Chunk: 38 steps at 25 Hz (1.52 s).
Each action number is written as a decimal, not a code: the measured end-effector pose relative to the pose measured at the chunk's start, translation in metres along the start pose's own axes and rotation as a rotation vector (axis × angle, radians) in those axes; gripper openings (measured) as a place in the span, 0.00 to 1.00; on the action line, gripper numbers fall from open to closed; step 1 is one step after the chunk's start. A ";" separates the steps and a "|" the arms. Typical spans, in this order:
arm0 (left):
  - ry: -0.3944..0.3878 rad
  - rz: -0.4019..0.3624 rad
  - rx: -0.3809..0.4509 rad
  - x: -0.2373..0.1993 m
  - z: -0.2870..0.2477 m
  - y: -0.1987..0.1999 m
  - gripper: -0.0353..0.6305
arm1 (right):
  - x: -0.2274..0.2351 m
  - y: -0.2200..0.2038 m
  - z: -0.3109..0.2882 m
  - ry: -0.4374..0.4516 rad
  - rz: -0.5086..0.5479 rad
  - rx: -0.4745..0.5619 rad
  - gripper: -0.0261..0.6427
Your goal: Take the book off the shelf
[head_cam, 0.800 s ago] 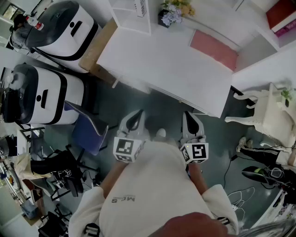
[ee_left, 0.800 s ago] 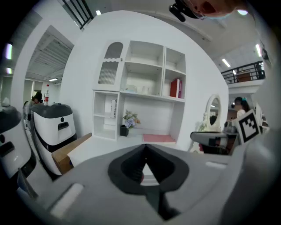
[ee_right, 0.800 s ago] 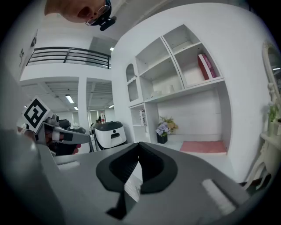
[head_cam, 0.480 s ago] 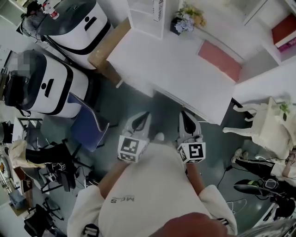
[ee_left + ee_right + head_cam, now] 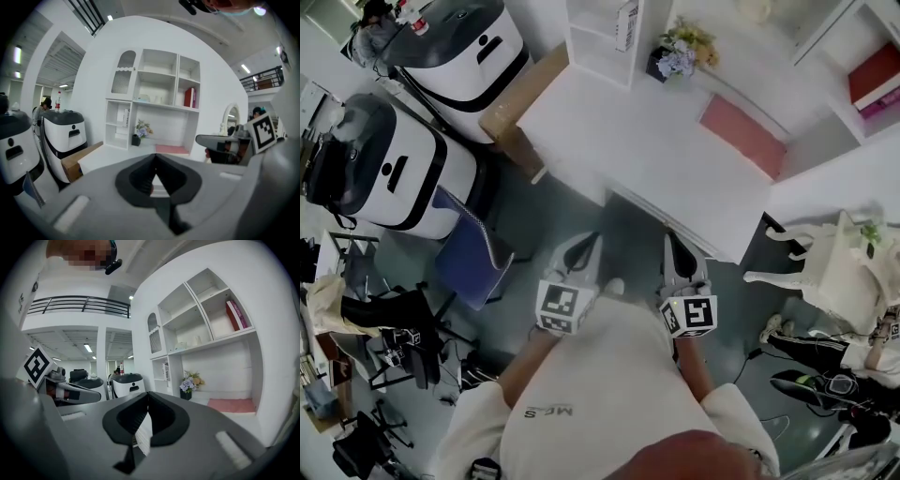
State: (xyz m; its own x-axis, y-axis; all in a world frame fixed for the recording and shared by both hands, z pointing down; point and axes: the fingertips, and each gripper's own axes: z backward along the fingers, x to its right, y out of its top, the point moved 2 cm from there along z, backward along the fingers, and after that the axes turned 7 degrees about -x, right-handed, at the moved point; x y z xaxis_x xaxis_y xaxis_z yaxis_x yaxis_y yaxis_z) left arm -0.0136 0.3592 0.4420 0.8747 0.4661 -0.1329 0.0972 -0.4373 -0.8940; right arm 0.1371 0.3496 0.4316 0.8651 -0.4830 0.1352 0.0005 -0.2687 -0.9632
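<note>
The dark red book (image 5: 233,315) stood upright in the right-hand column of the tall white shelf unit (image 5: 178,75), in the compartment just under the top one. A thinner pink-spined volume (image 5: 240,312) touched its right side, and neither gripper was anywhere near them. Both tools were held low in front of the person's white-shirted torso (image 5: 600,394), short of the near edge of the white rectangular desk (image 5: 628,141).

The left grey two-jaw gripper (image 5: 592,239) had its black pads pressed together at the tips with nothing caught between them; only the desk showed through the small gap lower down. The right grey two-jaw gripper (image 5: 668,239) was likewise fully closed and empty, its tips meeting. The two pointed towards the desk roughly in parallel — side by side, not touching.

A flat pink rectangular mat (image 5: 742,131) lay on the desk towards the right. Near the back stood a small dark pot of pale purple and yellow flowers (image 5: 675,58), just beside the shelf unit's lower left column. A brown cardboard-coloured box (image 5: 520,98) sat against the desk's left edge, with two large white-and-black rounded machines (image 5: 403,169) beyond it. A blue-seated chair (image 5: 469,258) stood on the dark floor left of the left gripper, and a white ornate chair (image 5: 825,267) stood off to the right.
</note>
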 end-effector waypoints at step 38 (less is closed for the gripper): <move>-0.101 -0.016 0.008 -0.278 -0.296 0.211 0.06 | 0.136 0.139 -0.390 -0.123 0.014 -0.013 0.04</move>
State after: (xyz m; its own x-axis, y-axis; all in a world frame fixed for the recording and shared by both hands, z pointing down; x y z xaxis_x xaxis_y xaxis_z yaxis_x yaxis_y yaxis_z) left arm -0.0958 -0.0903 0.4169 0.8206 0.5485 -0.1602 0.1069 -0.4229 -0.8999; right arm 0.0590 -0.0783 0.4066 0.9201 -0.3809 0.0917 -0.0177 -0.2742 -0.9615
